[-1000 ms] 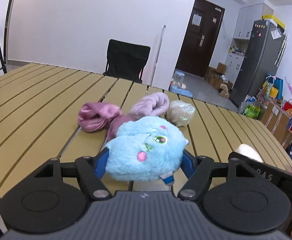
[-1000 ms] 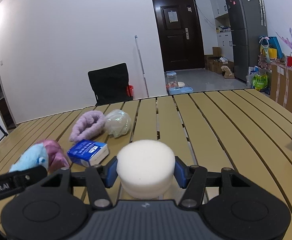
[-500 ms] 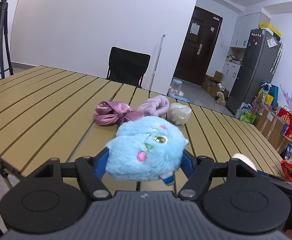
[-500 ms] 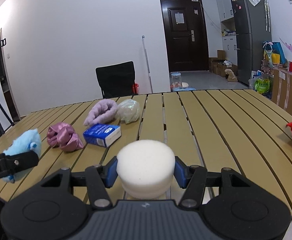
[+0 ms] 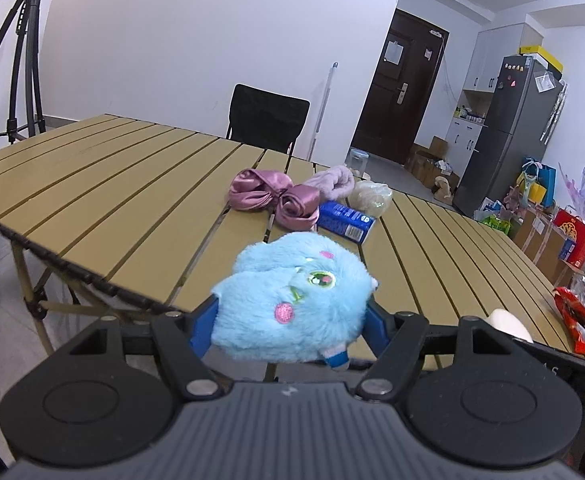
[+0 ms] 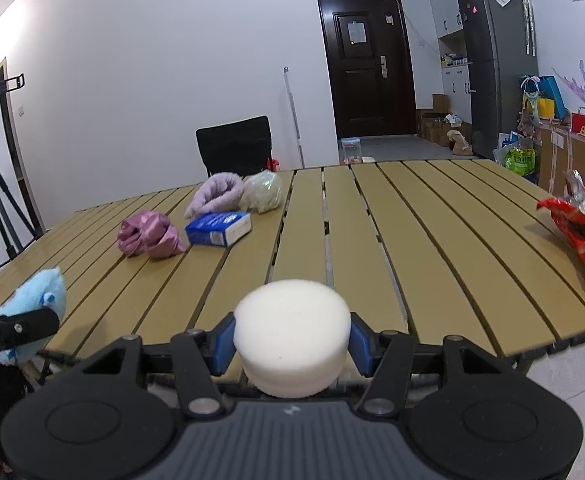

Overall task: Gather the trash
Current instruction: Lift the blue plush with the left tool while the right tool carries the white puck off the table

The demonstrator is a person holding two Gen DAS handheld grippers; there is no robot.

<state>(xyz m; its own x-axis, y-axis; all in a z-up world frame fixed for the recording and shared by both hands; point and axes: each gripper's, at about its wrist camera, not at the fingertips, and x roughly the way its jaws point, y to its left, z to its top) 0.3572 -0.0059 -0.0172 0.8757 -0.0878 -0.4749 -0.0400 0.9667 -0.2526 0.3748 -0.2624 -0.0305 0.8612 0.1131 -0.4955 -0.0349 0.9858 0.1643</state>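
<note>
- Left gripper [image 5: 290, 316]: blue pads pressed against a blue plush toy [image 5: 292, 300], tilted slightly downward.
- Right gripper [image 6: 292, 344]: pads clamped on a white foam puck [image 6: 292, 344], beside the left gripper.

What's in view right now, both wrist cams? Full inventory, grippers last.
table: 1, tan slatted, centre
plush toy: 1, light blue, in left gripper
foam puck: 1, white, in right gripper
satin cloth: 1, pink, table left
fuzzy band: 1, lilac, far side of table
clear bag: 1, beside band
box: 1, blue, near cloth
snack wrapper: 1, red, table right
chair: 1, black, behind table
fridge: 1, grey, right
left gripper: gripping toy
right gripper: gripping puck
</note>
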